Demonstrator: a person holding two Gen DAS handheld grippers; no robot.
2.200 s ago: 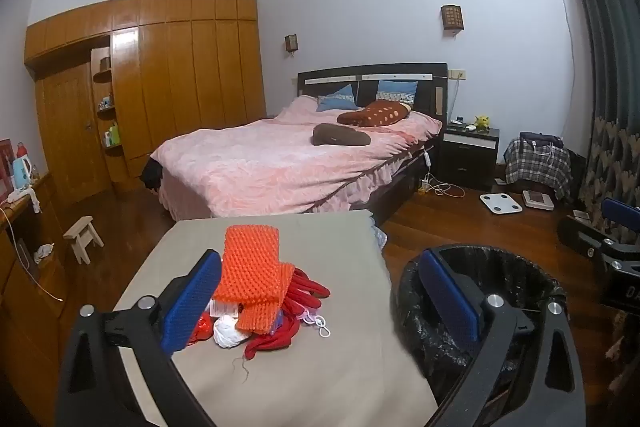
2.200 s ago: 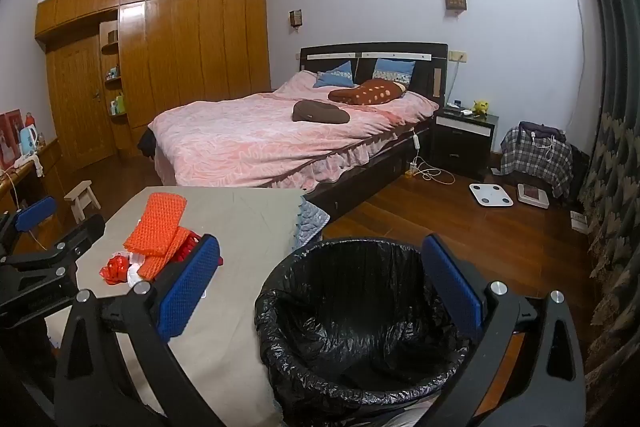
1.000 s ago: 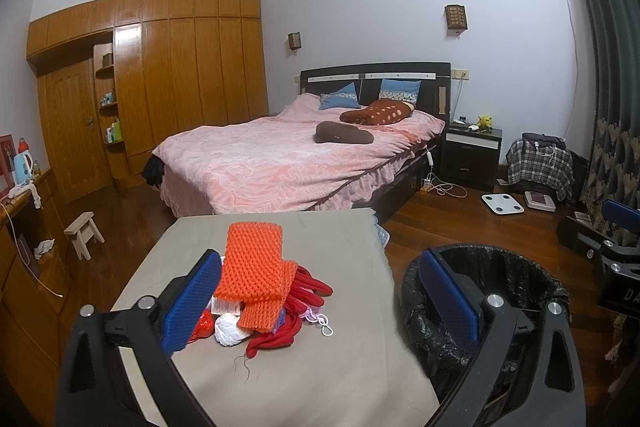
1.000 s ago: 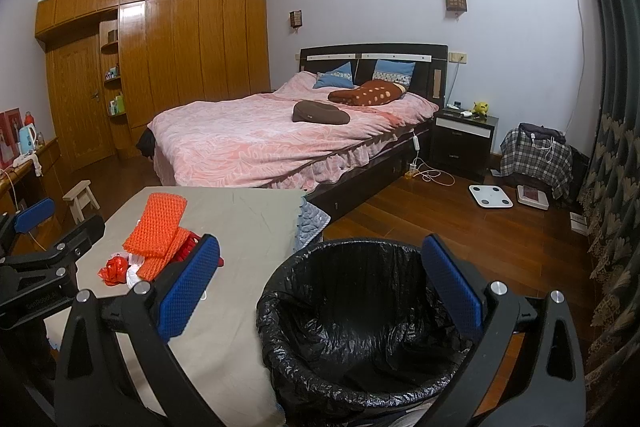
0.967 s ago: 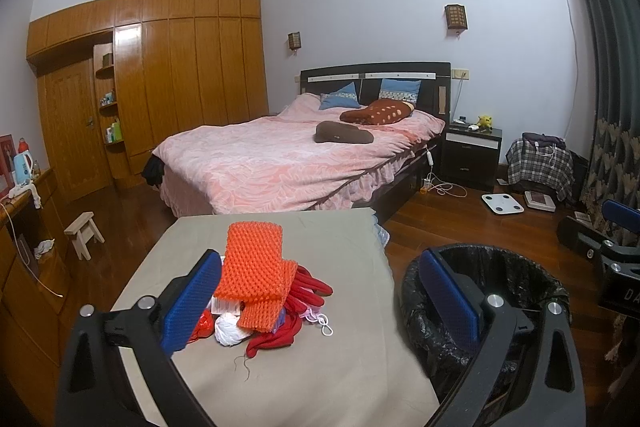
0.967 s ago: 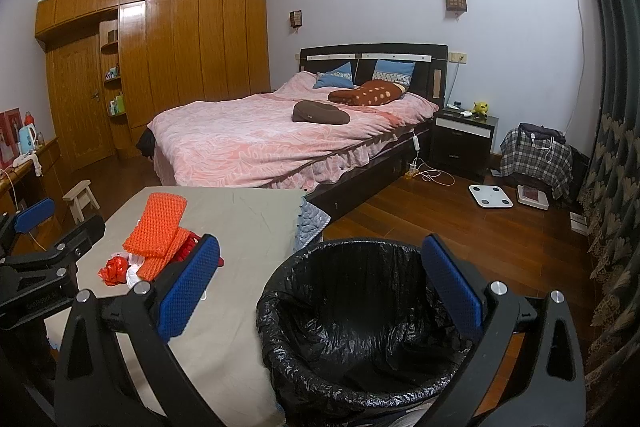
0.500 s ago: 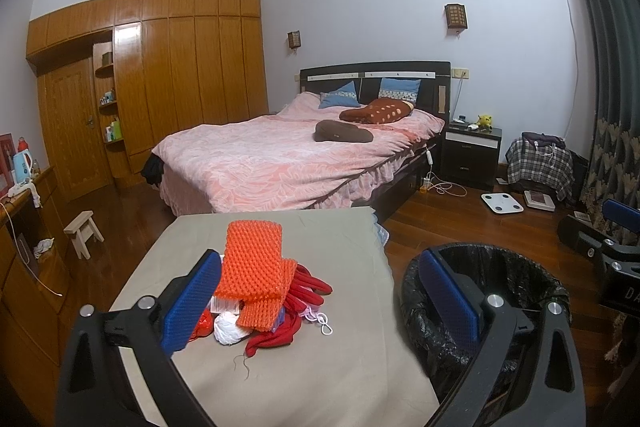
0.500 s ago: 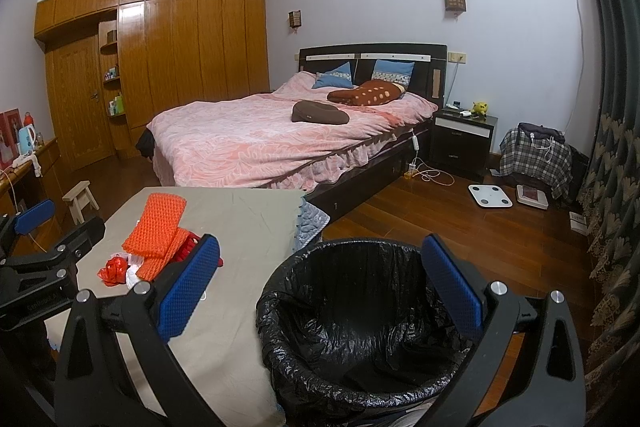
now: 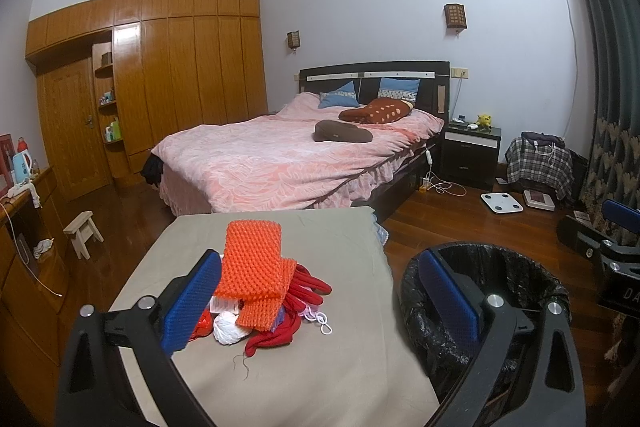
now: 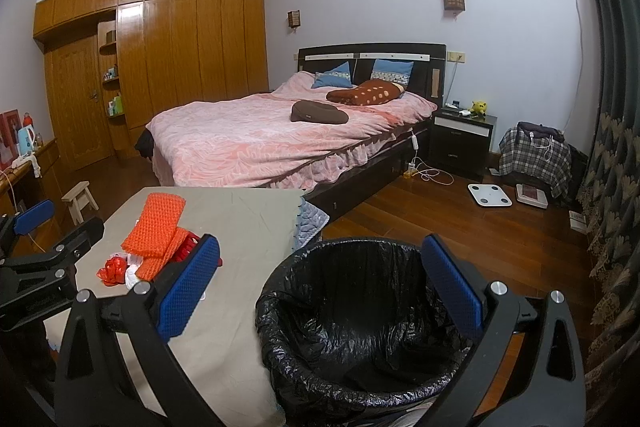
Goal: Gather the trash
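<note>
Orange foam netting (image 9: 252, 267) tops the bench (image 9: 340, 367) pile: light, squashy; pinch its free end. Left hand-held gripper (image 9: 320, 303) and right hand-held gripper (image 10: 316, 291) gape empty.

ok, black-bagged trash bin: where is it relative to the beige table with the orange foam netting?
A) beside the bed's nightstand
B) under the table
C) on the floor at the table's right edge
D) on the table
C: the black-bagged trash bin stands on the floor against the right edge of the beige table, which carries the orange foam netting.
</note>
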